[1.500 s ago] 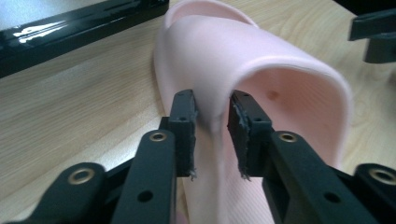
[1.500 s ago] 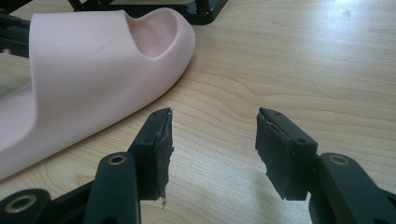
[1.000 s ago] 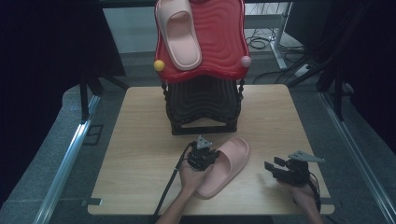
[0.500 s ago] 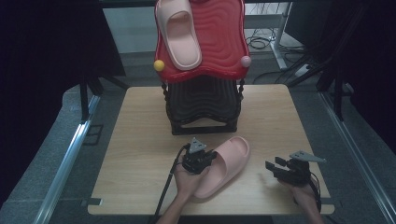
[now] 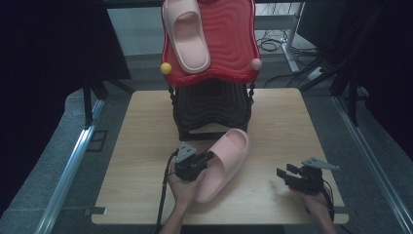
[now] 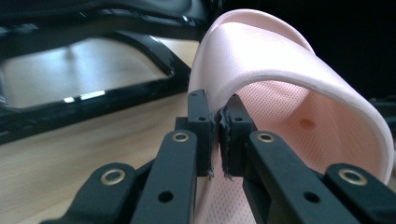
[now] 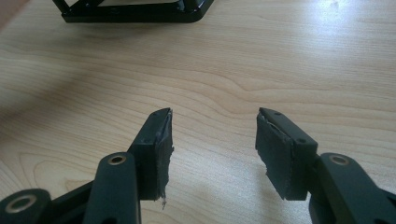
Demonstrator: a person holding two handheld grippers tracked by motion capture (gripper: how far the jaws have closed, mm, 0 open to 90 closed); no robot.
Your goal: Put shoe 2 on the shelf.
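Observation:
A pink slipper [image 5: 223, 163] lies on the wooden table [image 5: 282, 122] in front of a black rack [image 5: 212, 109]. My left gripper [image 5: 207, 158] is shut on the slipper's side edge [image 6: 261, 65]; in the left gripper view the jaws pinch the edge of the strap. A second pink slipper [image 5: 186, 34] rests on the rack's red top shelf [image 5: 229, 39]. My right gripper [image 5: 283, 173] stands open near the table's front right, its fingertips [image 7: 159, 144] over bare wood with nothing between them.
A yellow ball [image 5: 166, 68] and a pink ball [image 5: 256, 64] cap the red shelf's front corners. The rack's black base [image 7: 135, 14] lies ahead of the right gripper. Cables [image 5: 272, 44] lie on the floor behind the table.
The left gripper has carried the slipper slightly right and toward the rack, turning its toe end nearer the rack's base. The right gripper has stayed put.

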